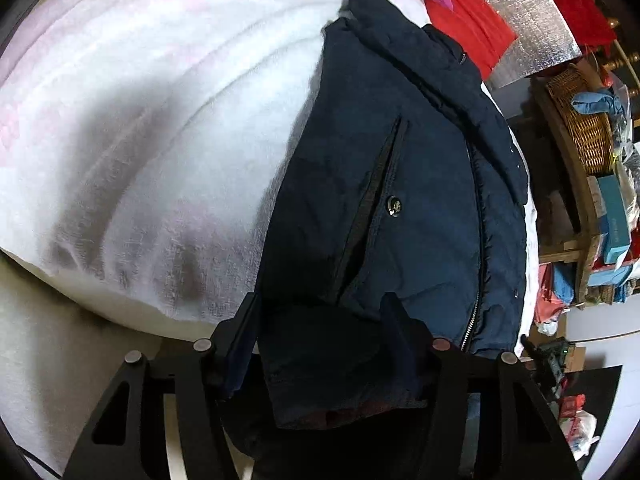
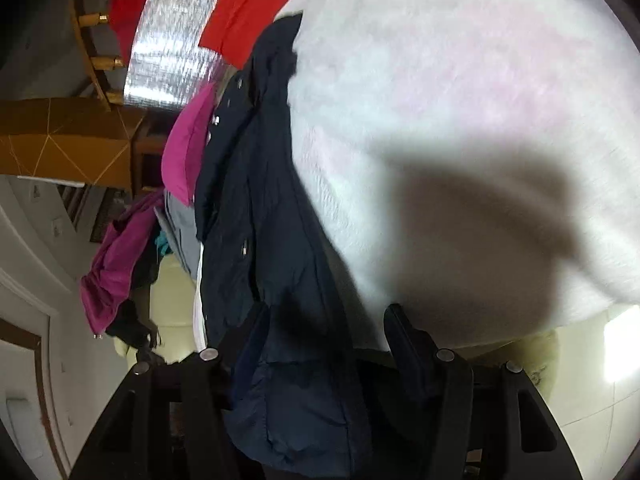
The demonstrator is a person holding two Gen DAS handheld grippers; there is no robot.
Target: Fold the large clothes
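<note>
A navy padded jacket [image 1: 420, 184] lies lengthwise on a white fleece blanket [image 1: 168, 128], zip and pocket snap facing up. My left gripper [image 1: 320, 312] points down at its near hem. The hem lies flat between the two fingers [image 1: 394, 320], which stand well apart without squeezing it. In the right wrist view the same jacket [image 2: 256, 208] runs along the blanket's left edge [image 2: 460, 120]. My right gripper [image 2: 324, 320] straddles its lower part. The cloth lies against the left finger [image 2: 256, 320], and a shadowed strip of blanket separates it from the right finger.
Red cloth [image 1: 476, 28] and a silver foil sheet [image 1: 536, 28] lie beyond the jacket's collar. A magenta garment [image 2: 188, 144] and a grey one sit beside the jacket at the bed's edge. A wooden shelf with a wicker basket [image 1: 584, 128] and boxes stands to the right.
</note>
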